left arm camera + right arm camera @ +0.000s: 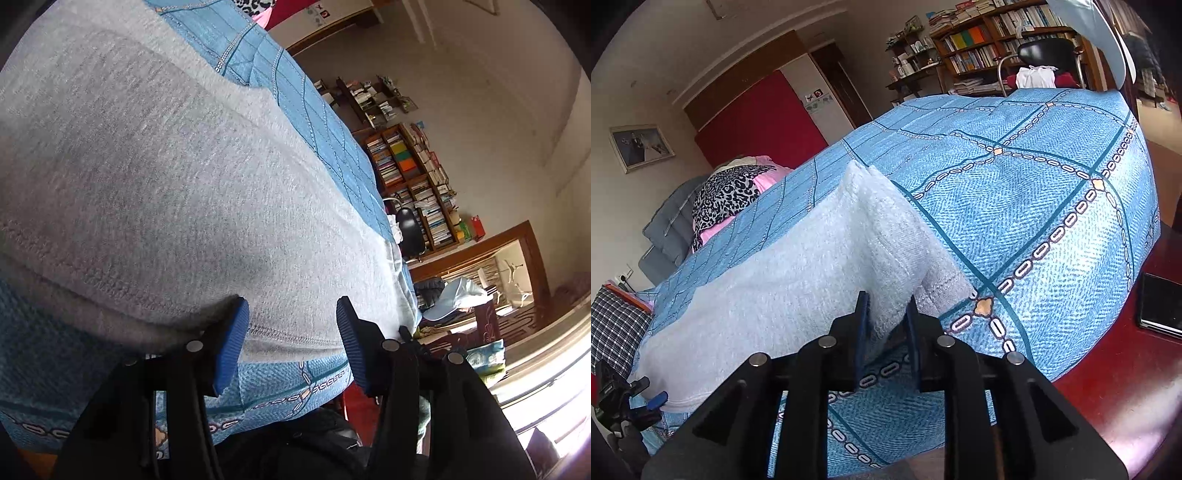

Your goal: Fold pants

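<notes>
Grey fleece pants [155,192] lie spread on a bed with a blue patterned cover [295,384]. In the left wrist view my left gripper [291,328] is open, its blue pads [231,347] straddling the pants' stitched edge at the bed's near side; the left pad touches a raised fold. In the right wrist view my right gripper [886,314] is shut on a lifted fold of the pants [798,288] near one end. The left gripper [646,402] shows at the pants' far corner in the right wrist view.
The blue cover [1034,206] stretches right of the pants. A leopard-print and pink pillow [727,195] sits at the bed's head. A dark red surface with a black phone [1160,306] lies at right. Bookshelves [990,40] and a black chair [1049,51] stand beyond the bed.
</notes>
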Demonstrator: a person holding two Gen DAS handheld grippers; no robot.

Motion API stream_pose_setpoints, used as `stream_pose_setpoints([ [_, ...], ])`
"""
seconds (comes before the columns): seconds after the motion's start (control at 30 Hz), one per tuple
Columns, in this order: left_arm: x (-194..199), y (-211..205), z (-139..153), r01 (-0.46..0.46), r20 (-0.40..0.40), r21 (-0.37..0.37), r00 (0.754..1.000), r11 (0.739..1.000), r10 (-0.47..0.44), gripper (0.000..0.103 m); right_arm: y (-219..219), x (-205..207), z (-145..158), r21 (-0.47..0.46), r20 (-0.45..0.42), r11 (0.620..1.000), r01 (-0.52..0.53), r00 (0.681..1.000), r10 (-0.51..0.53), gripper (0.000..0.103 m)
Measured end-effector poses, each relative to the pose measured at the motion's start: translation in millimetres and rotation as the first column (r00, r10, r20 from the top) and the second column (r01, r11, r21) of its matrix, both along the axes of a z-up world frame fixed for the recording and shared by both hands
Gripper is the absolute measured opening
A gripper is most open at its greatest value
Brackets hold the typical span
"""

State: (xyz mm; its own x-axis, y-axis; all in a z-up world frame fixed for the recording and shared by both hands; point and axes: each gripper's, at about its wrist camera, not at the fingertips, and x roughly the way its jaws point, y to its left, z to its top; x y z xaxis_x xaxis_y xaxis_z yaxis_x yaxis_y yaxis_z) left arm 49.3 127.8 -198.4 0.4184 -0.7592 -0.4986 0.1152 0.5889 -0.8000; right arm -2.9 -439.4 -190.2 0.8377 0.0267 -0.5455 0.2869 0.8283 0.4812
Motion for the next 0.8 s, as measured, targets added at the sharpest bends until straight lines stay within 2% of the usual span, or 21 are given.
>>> stream_pose_setpoints([
  [0.1,-1,0,1,0.005,0.003,0.017,1.0,1.0,-0.006,0.05,-5,2,-3,0.054,0.011,0.999,0.004,1.0,-0.004,0.024],
  [0.17,-4,-2,5,0.018,0.008,0.035,1.0,0.999,-0.018,0.05,-5,4,-3,0.051,0.014,0.999,0.006,1.0,-0.007,0.025],
  [0.3,-7,-7,4,0.038,-0.043,-0.008,0.998,0.999,-0.039,0.064,-3,6,-2,0.035,0.015,0.999,0.006,1.0,-0.007,0.027],
  [0.4,-9,-13,4,0.044,-0.052,0.006,0.998,0.999,-0.044,0.068,-3,6,-2,0.028,0.017,1.0,0.006,1.0,-0.006,0.027],
  [0.57,-10,-18,1,0.005,-0.072,0.004,0.997,1.0,-0.004,0.068,-3,5,-2,0.013,0.023,1.0,0.004,1.0,-0.004,0.027],
  [0.73,-17,-22,2,0.022,-0.062,0.039,0.998,0.999,-0.02,0.068,-2,2,0,-0.014,0.028,1.0,0.025,0.999,-0.024,0.027],
  [0.8,-15,-20,2,0.01,-0.069,0.022,0.998,1.0,-0.008,0.068,-4,-1,1,-0.018,0.035,0.999,0.045,0.998,-0.044,0.027],
])
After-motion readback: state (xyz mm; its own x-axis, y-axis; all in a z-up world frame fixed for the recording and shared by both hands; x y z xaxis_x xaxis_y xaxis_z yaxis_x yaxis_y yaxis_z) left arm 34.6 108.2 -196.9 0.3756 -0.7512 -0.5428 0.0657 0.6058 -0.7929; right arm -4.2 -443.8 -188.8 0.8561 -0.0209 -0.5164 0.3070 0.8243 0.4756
